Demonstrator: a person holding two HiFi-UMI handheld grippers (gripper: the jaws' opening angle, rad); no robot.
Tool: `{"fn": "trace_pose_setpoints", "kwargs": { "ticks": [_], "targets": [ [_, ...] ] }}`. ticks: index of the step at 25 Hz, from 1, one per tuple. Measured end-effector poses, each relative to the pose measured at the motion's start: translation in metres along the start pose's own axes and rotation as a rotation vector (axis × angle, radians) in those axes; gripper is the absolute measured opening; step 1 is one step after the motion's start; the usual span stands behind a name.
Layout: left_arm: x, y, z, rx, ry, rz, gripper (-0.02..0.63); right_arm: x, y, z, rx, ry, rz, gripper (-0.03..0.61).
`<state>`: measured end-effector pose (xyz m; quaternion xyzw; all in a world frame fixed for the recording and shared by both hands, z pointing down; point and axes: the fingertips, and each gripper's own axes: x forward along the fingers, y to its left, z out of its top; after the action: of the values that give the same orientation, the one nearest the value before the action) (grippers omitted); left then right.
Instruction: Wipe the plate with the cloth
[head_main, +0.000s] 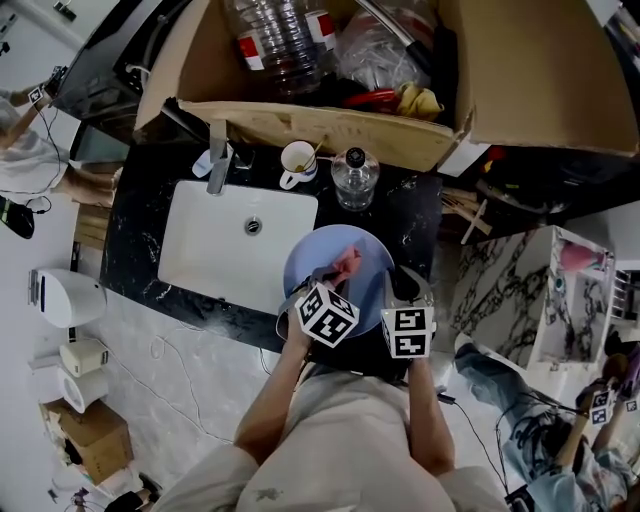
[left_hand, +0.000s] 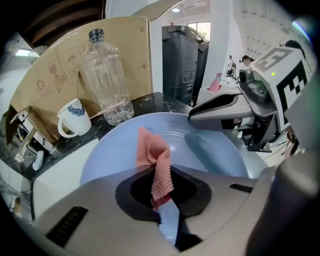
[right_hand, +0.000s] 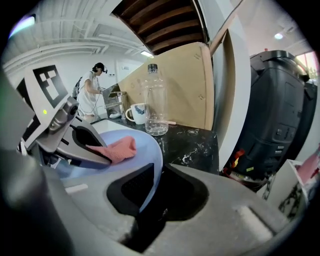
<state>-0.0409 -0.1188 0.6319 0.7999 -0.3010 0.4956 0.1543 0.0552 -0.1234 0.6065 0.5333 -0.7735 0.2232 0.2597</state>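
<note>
A pale blue plate (head_main: 352, 240) is held over the counter's front edge, beside the sink. My right gripper (head_main: 400, 287) is shut on its right rim; in the right gripper view the rim (right_hand: 150, 182) runs between the jaws of the gripper (right_hand: 156, 192). My left gripper (head_main: 325, 278) is shut on a pink cloth (head_main: 346, 264). In the left gripper view the cloth (left_hand: 156, 165) rises out of that gripper (left_hand: 164, 200), and its free end lies on the plate's face (left_hand: 210, 150). The right gripper view shows the cloth (right_hand: 119, 149) on the plate.
A white sink (head_main: 215, 250) with a tap (head_main: 218, 160) lies left of the plate. Behind it stand a white mug (head_main: 298, 163) and an empty plastic bottle (head_main: 354, 178). An open cardboard box (head_main: 330, 125) of rubbish fills the back. A person (right_hand: 92, 87) stands far off.
</note>
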Motion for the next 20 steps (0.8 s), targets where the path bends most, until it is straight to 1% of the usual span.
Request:
{"fn": "trace_pose_setpoints", "kwargs": {
  "ticks": [3, 7, 10, 15, 18, 20],
  "targets": [
    [-0.005, 0.002, -0.002, -0.008, -0.031, 0.007, 0.034, -0.012, -0.001, 0.01, -0.007, -0.048, -0.01, 0.049],
    [-0.015, 0.005, 0.003, -0.028, -0.106, 0.017, 0.034, -0.025, -0.003, 0.018, -0.014, -0.087, -0.024, 0.049],
    [-0.025, 0.008, 0.011, -0.021, -0.164, 0.035, 0.034, -0.033, -0.004, 0.022, -0.009, -0.102, -0.029, 0.049],
    [-0.044, 0.012, 0.023, -0.014, -0.271, 0.056, 0.034, -0.045, -0.001, 0.034, -0.02, -0.148, -0.038, 0.048],
    [-0.056, 0.013, 0.031, -0.01, -0.345, 0.058, 0.034, -0.053, 0.003, 0.042, -0.025, -0.182, -0.042, 0.048],
    [-0.063, 0.013, 0.037, -0.001, -0.396, 0.055, 0.034, -0.058, 0.007, 0.048, -0.03, -0.209, -0.044, 0.037]
  ]
}}
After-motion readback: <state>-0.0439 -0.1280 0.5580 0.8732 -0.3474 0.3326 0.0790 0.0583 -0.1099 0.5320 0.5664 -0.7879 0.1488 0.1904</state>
